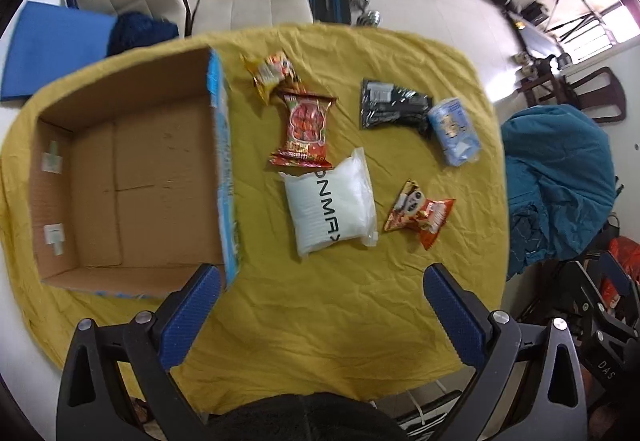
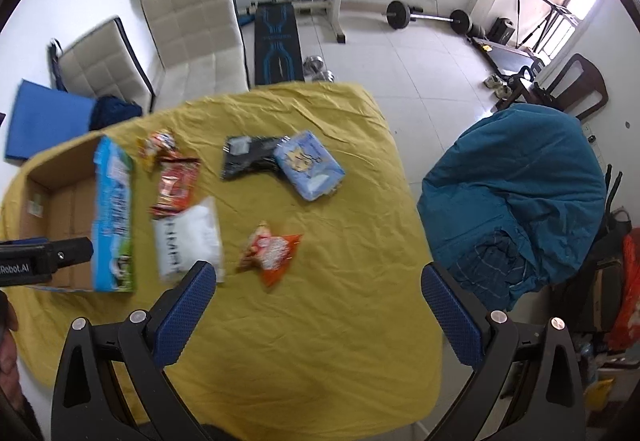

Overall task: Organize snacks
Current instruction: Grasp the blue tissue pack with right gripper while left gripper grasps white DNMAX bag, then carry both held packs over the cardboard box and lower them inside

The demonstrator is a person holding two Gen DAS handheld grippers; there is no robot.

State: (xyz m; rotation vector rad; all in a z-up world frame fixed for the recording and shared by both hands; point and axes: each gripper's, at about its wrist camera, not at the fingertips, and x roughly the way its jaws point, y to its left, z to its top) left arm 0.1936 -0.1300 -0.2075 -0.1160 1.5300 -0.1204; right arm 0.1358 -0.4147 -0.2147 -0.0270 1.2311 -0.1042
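Note:
An empty cardboard box [image 1: 120, 177] [image 2: 60, 197] with a blue printed side stands at the left of the yellow-clothed table [image 1: 340, 301] [image 2: 320, 321]. To its right lie a white pouch [image 1: 330, 201] [image 2: 188, 237], a red snack bag [image 1: 306, 129] [image 2: 176, 187], a yellow-red bag [image 1: 270, 75] [image 2: 156, 145], a black pack [image 1: 390, 103] [image 2: 248, 157], a light blue pack [image 1: 454, 131] [image 2: 310, 165] and an orange snack bag [image 1: 420, 215] [image 2: 270, 251]. My left gripper [image 1: 322, 281] hovers open above the near table, empty. My right gripper [image 2: 318, 279] is also open and empty, near the orange bag.
Two cream chairs [image 2: 192, 29] and a blue mat [image 2: 44, 121] stand beyond the table. A teal-covered seat [image 2: 516, 193] is at the right. Weights and a bench [image 2: 276, 45] fill the tiled floor behind. The left gripper's body [image 2: 40, 255] shows over the box.

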